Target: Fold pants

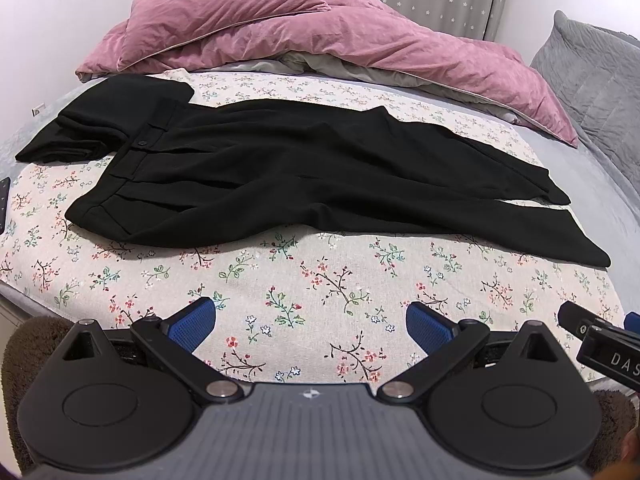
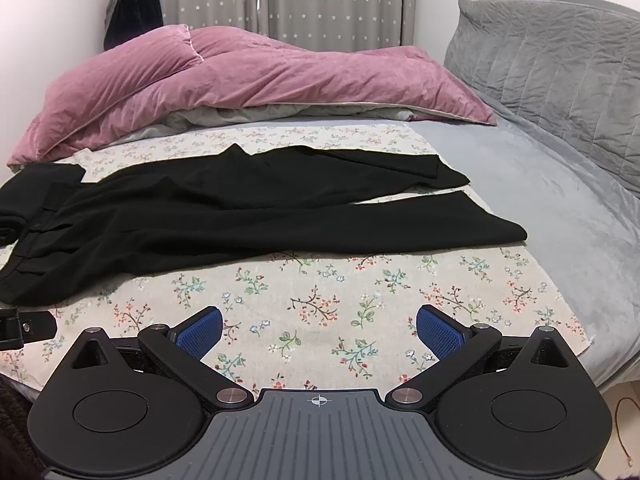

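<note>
Black pants point(image 1: 280, 176) lie spread flat on a floral cloth point(image 1: 304, 292) on the bed, waistband to the left and both legs running to the right. They also show in the right wrist view point(image 2: 224, 220). A second black garment point(image 1: 92, 128) lies bunched by the waistband. My left gripper point(image 1: 311, 322) is open and empty, held above the cloth in front of the pants. My right gripper point(image 2: 319, 328) is open and empty too, near the leg ends. Part of the right gripper point(image 1: 600, 340) shows at the right edge of the left wrist view.
A pink duvet point(image 2: 240, 80) and pillow point(image 1: 224, 12) are piled at the far side of the bed. A grey padded headboard point(image 2: 560, 80) stands to the right. A grey sheet point(image 2: 560, 208) covers the bed right of the floral cloth. Curtains point(image 2: 280, 0) hang behind.
</note>
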`<move>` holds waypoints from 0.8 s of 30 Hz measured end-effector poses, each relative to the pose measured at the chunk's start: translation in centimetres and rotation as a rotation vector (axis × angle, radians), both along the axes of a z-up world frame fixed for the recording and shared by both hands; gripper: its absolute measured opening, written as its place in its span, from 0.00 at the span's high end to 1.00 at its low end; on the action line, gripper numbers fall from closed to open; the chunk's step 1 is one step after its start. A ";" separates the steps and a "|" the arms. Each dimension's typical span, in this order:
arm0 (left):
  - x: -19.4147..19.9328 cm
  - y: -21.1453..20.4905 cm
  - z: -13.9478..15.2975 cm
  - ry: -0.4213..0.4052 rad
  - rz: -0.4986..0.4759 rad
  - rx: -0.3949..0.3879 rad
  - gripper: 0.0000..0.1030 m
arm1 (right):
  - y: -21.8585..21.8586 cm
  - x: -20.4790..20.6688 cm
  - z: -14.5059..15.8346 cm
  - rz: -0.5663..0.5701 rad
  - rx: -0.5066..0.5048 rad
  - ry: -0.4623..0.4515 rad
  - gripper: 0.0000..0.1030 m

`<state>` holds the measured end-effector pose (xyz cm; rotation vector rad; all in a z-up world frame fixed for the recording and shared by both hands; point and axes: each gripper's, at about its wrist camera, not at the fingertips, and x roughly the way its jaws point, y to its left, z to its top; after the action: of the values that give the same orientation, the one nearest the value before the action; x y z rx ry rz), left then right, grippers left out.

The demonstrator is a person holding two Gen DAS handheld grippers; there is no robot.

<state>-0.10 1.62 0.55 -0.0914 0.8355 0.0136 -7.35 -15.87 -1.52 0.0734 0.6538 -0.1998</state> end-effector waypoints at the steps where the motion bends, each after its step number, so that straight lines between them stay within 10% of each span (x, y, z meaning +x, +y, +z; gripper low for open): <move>1: 0.0 0.0 0.0 0.001 0.000 0.000 0.00 | 0.0 0.0 0.0 0.000 0.001 0.000 0.00; 24: 2.1 -0.1 -2.0 0.060 0.014 0.017 0.00 | -0.1 1.7 -1.8 0.008 0.017 0.044 0.00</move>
<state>2.00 1.52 -1.45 -0.0812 0.8942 0.0371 -5.62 -15.99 -3.29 0.0826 0.6997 -0.1883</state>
